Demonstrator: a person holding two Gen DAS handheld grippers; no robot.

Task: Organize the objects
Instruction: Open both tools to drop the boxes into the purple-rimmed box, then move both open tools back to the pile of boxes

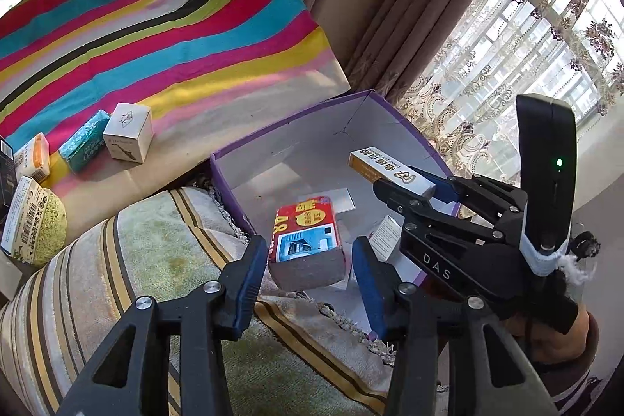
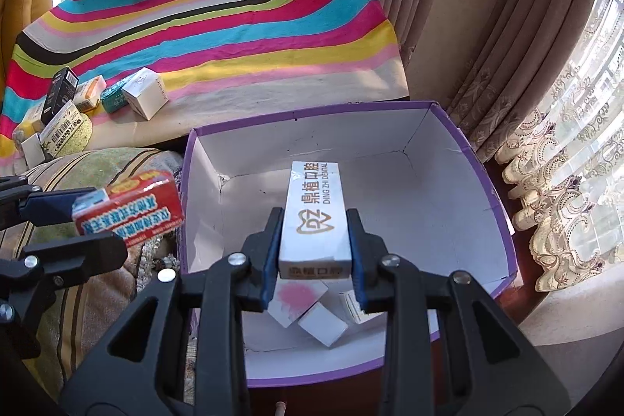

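Cloth (image 1: 156, 26) in bright stripes covers the big surface at the back. More small cartons (image 1: 126, 131) wait on it, well apart from the work, so the task is judged to be only partly done. In front of it stands the purple box (image 2: 312, 133), open-topped, with a striped cushion (image 1: 156, 260) against its left wall and curtains (image 2: 448, 26) close on its right.

Both packs are at the box now. The right tongs (image 2: 314, 217) are clamped narrow on the long white pack (image 2: 312, 190), which hangs level over the middle of the box. The left tongs (image 1: 308, 248) stand a little apart around the red pack (image 1: 306, 240). A gap shows at each pad, so that pack looks loose between them rather than held.

The step in hand looks like dropping both packs in. The red pack is the worry: it sits just at the left wall, near the rim and the cushion, and could tip outside. It is better to carry it further over the white floor before letting go.

The white pack should go down low, lengthwise, into the bare far half. The near end already holds small packs (image 2: 321, 324), and landing on them would leave it tilted.

The two tongs are near each other, so one should lift straight up and clear before the other moves. The only free way out is up and back, away from the curtains.
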